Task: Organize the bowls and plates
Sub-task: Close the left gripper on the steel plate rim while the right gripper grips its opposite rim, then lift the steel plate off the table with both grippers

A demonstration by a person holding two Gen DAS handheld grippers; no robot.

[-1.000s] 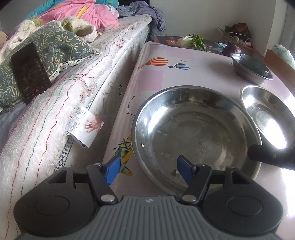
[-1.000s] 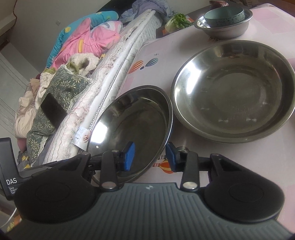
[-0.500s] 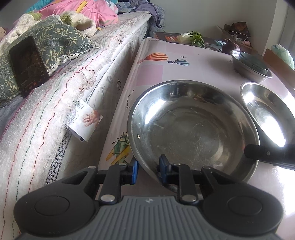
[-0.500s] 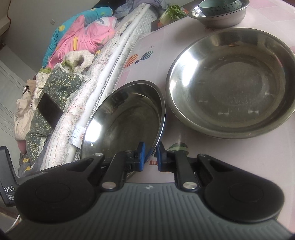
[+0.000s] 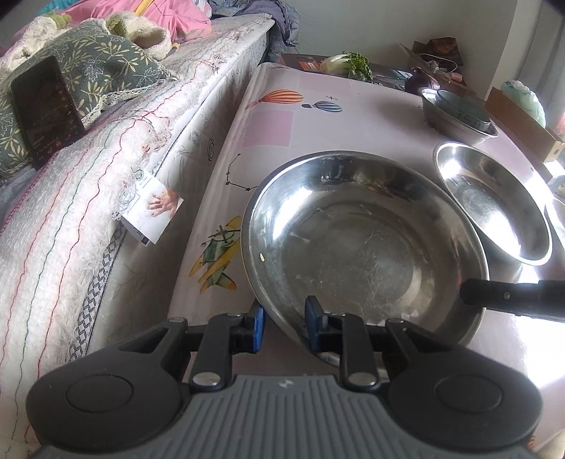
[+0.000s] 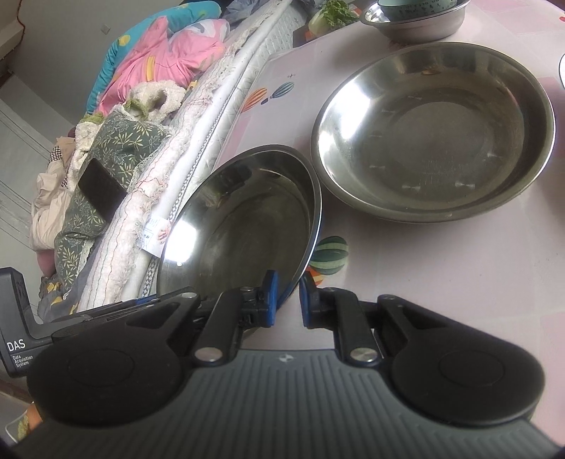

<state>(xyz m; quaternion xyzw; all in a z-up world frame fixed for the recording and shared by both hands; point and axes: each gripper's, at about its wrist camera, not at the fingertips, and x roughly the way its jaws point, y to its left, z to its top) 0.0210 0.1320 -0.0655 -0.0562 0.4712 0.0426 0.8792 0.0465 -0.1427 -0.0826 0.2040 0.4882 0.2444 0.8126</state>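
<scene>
The pan's [image 5: 363,247] near rim is hidden behind the left gripper [image 5: 284,326], the small bowl stack [image 6: 416,17] gets cut off by the top edge, and the white thing [image 6: 561,67] at right can't be identified.

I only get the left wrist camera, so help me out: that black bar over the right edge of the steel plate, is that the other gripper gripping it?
Observer: Yes. The right wrist view shows the right gripper with its blue fingers on either side of the steel plate rim.
Operator: Anything on the table near those fingers?
Observer: Only a watermelon print on the tablecloth, just past the outer finger, beside the plate's rim.
</scene>
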